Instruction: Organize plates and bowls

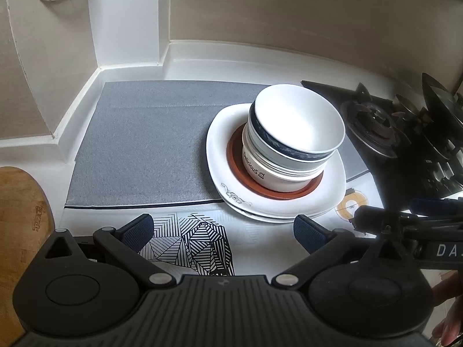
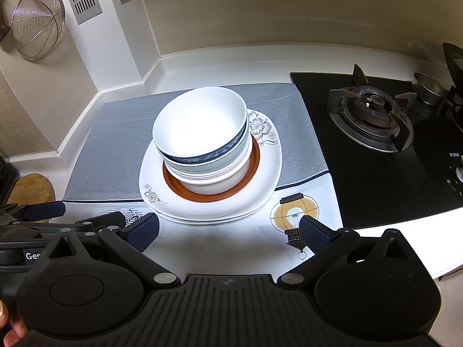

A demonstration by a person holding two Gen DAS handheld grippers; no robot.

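Your stack of bowls (image 2: pixel 202 141) sits nested on a brown saucer (image 2: pixel 212 193), itself centred on the white plates (image 2: pixel 269 185), at the near right edge of the grey mat (image 2: pixel 115 144). From your right gripper (image 2: pixel 228 231) the stack lies straight ahead, just beyond the fingertips and squarely between them; from your left gripper (image 1: pixel 222 231) it lies ahead and off to the right, so the right looks nearer the line. Both grippers hang with fingers spread wide, holding nothing and touching nothing. The stack stands upright, its top bowl tilted slightly.
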